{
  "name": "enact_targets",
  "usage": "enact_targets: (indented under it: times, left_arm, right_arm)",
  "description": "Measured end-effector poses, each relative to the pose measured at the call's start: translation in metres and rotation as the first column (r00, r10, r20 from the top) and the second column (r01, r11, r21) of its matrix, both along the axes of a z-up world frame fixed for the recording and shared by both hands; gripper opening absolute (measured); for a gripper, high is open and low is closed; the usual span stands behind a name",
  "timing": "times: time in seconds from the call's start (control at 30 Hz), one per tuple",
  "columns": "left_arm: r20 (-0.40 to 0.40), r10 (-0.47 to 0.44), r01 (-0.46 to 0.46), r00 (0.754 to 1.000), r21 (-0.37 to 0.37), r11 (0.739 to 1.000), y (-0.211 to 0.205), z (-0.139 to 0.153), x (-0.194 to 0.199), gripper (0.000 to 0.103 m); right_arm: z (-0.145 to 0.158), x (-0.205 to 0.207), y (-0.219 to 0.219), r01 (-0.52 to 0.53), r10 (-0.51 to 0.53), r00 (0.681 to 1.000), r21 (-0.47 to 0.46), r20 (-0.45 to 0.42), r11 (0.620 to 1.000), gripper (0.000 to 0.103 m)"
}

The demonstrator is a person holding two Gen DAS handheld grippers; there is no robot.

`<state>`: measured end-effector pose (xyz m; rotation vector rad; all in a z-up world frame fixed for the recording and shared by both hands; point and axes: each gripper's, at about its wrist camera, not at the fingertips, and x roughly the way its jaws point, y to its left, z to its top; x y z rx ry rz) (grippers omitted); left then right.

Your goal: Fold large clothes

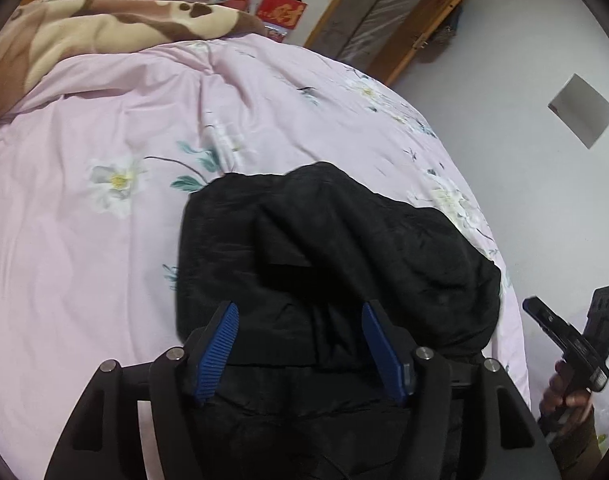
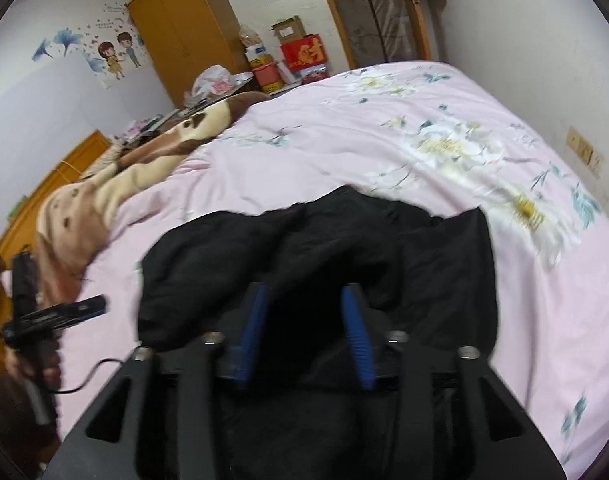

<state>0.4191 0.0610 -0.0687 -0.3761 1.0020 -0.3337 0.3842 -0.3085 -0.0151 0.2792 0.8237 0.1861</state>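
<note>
On the near part of the bed, a black garment [image 1: 344, 248] lies bunched in a rough heap on the pink floral bedspread [image 1: 104, 260], its far edge uneven and rounded, with overlapping layers and deep creases across the top; in the right wrist view the same garment [image 2: 344, 240] shows a flatter panel on its right side and a looser lump at left. Fabric appears matte and dark, detail within the folds hard to read. Left gripper [image 1: 300, 312] stands over the garment's near portion with its blue pads [image 1: 220, 344] spread apart, nothing pinched between them. Right gripper [image 2: 304, 300] likewise hangs above the near edge, jaws parted, no cloth clamped. Each gripper appears at the margin of the other's view, held in a hand [image 1: 560, 392]. A brown and cream blanket [image 1: 104, 28] lies at the far side of the bed, well apart from the garment
</note>
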Motion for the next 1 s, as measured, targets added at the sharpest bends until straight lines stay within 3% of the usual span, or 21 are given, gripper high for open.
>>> enact_targets:
  times: [0.07, 0.1, 0.17, 0.27, 0.33, 0.4, 0.5, 0.57, 0.63, 0.7, 0.73, 0.77, 0.8, 0.9, 1.0]
  left_arm:
    - [-0.004, 0.007, -0.007, 1.000, -0.008, 1.000, -0.002, -0.001, -0.001, 0.067]
    - [-0.013, 0.007, -0.008, 1.000, -0.025, 1.000, -0.003, -0.002, -0.001, 0.068]
    - [-0.032, 0.009, -0.010, 0.999, -0.038, 0.999, -0.005, -0.005, -0.002, 0.071]
    - [-0.034, -0.013, 0.012, 0.999, -0.008, 1.000, -0.011, -0.007, -0.003, 0.072]
    - [-0.038, -0.028, 0.029, 0.999, 0.008, 1.000, -0.014, -0.007, -0.001, 0.074]
    - [-0.038, -0.028, 0.029, 0.999, 0.008, 1.000, -0.014, -0.007, 0.001, 0.074]
    - [-0.047, -0.018, 0.017, 0.999, -0.016, 1.000, -0.012, -0.007, 0.008, 0.074]
    - [-0.054, -0.013, 0.010, 0.998, -0.045, 0.999, -0.010, -0.008, 0.013, 0.074]
    - [-0.069, -0.020, 0.015, 0.997, -0.071, 0.997, -0.011, -0.011, 0.020, 0.074]
    - [-0.071, -0.023, 0.017, 0.997, -0.079, 0.997, -0.013, -0.012, 0.027, 0.074]
    - [-0.069, -0.025, 0.019, 0.997, -0.086, 0.996, -0.014, -0.013, 0.031, 0.074]
    - [-0.067, -0.026, 0.020, 0.997, -0.090, 0.996, -0.015, -0.013, 0.035, 0.074]
    - [-0.069, -0.021, 0.015, 0.997, -0.084, 0.996, -0.017, -0.013, 0.038, 0.075]
    - [-0.076, -0.039, 0.033, 0.996, -0.085, 0.996, -0.026, -0.014, 0.051, 0.075]
    - [-0.082, -0.032, 0.022, 0.996, -0.121, 0.992, -0.032, -0.011, 0.064, 0.075]
  right_arm:
    - [0.001, -0.013, 0.008, -0.019, 0.019, 1.000, 0.028, -0.010, 0.999, 0.048]
    - [0.001, -0.020, 0.017, -0.032, 0.032, 0.999, 0.008, 0.010, 0.999, 0.055]
    - [-0.001, -0.031, 0.043, -0.075, 0.081, 0.995, -0.119, 0.052, 0.990, 0.068]
    - [-0.007, -0.046, 0.087, -0.179, 0.229, 0.965, -0.322, 0.125, 0.930, 0.070]
    - [-0.012, -0.052, 0.120, -0.224, 0.326, 0.933, -0.464, 0.151, 0.857, 0.073]
    - [-0.020, -0.058, 0.141, -0.252, 0.392, 0.907, -0.548, 0.154, 0.798, 0.073]
    - [-0.037, -0.062, 0.175, -0.242, 0.480, 0.864, -0.710, 0.153, 0.661, 0.073]
    - [-0.054, -0.057, 0.192, -0.267, 0.542, 0.835, -0.787, 0.100, 0.556, 0.073]
    - [-0.068, -0.051, 0.205, -0.254, 0.562, 0.824, -0.840, 0.070, 0.479, 0.073]
    - [-0.076, -0.044, 0.210, -0.230, 0.550, 0.833, -0.870, 0.056, 0.437, 0.073]
    - [-0.078, -0.038, 0.211, -0.201, 0.530, 0.846, -0.880, 0.066, 0.430, 0.071]
    - [-0.078, -0.034, 0.210, -0.185, 0.512, 0.856, -0.882, 0.072, 0.434, 0.061]
    - [-0.076, -0.028, 0.209, -0.183, 0.499, 0.864, -0.875, 0.075, 0.448, 0.042]
    - [-0.070, -0.018, 0.203, -0.173, 0.454, 0.887, -0.850, 0.084, 0.497, 0.011]
    - [-0.058, -0.016, 0.195, -0.169, 0.433, 0.894, -0.812, 0.112, 0.559, 0.006]
